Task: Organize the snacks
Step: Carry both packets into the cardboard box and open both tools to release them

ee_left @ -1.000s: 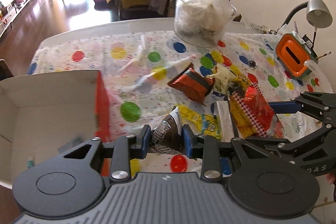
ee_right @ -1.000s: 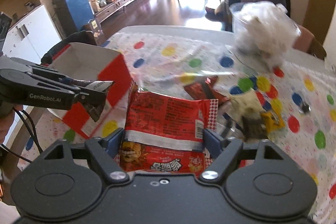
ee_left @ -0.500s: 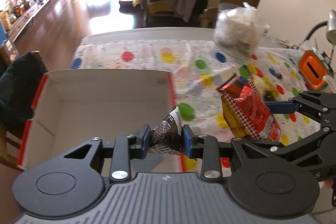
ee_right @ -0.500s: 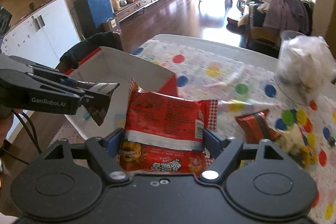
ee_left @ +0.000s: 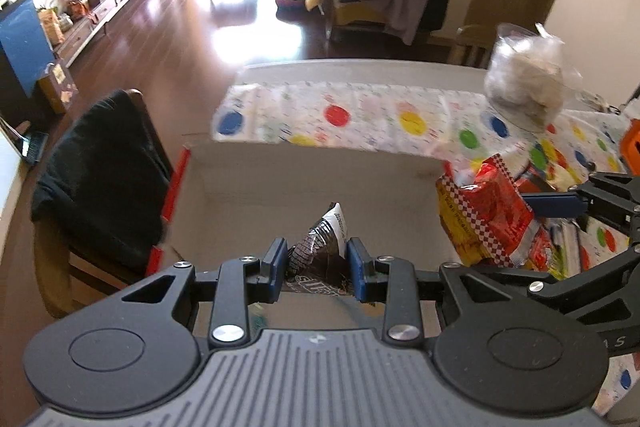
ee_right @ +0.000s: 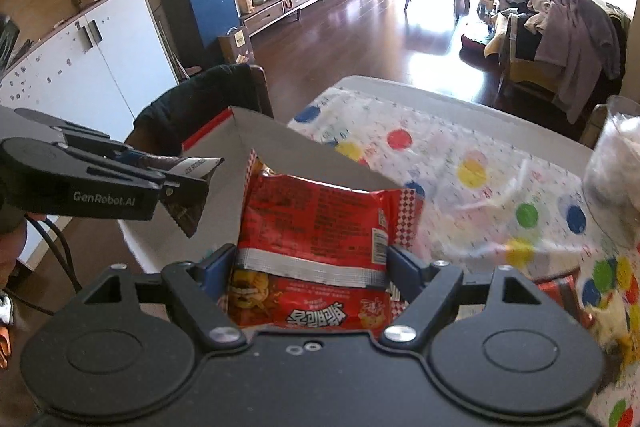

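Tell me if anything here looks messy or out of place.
A few wrappers still lie in a loose heap on the spotted tablecloth, outside the cardboard box. Otherwise nothing odd: the left gripper pinches a dark wrapper and the right gripper a red packet, both over the box.

Red checker-edged snack bag (ee_right: 320, 227), brown-and-white wrapper (ee_left: 320, 251), polka-dot tablecloth (ee_right: 480, 163)
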The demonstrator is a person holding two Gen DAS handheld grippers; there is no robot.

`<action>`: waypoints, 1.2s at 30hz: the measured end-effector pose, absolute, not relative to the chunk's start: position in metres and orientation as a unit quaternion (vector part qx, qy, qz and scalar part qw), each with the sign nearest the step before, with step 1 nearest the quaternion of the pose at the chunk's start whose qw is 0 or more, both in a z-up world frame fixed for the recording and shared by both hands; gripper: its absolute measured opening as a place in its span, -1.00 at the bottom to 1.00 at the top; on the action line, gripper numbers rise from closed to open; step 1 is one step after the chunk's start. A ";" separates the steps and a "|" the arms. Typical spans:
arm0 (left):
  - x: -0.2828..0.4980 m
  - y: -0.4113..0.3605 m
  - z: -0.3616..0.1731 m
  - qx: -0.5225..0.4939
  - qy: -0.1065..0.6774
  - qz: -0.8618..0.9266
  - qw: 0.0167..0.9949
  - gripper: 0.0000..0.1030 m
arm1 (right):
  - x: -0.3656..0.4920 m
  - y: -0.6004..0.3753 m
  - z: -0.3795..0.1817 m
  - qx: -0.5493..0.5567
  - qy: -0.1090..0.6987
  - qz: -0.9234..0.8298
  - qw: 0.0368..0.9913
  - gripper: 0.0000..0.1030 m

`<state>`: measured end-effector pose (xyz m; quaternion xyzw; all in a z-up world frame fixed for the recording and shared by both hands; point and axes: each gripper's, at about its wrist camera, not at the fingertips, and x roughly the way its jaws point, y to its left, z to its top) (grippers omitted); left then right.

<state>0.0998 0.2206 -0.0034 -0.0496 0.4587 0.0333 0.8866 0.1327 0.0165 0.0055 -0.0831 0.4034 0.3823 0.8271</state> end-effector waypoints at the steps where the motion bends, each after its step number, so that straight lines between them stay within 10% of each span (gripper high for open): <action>1: 0.103 0.225 -0.001 -0.048 0.457 0.037 0.887 -0.38 | 0.136 0.022 0.007 -0.083 0.402 0.383 0.828 0.56; 36: 0.172 0.260 -0.123 0.061 0.633 0.026 0.771 -0.38 | 0.175 0.136 -0.096 -0.200 0.518 0.369 0.746 0.56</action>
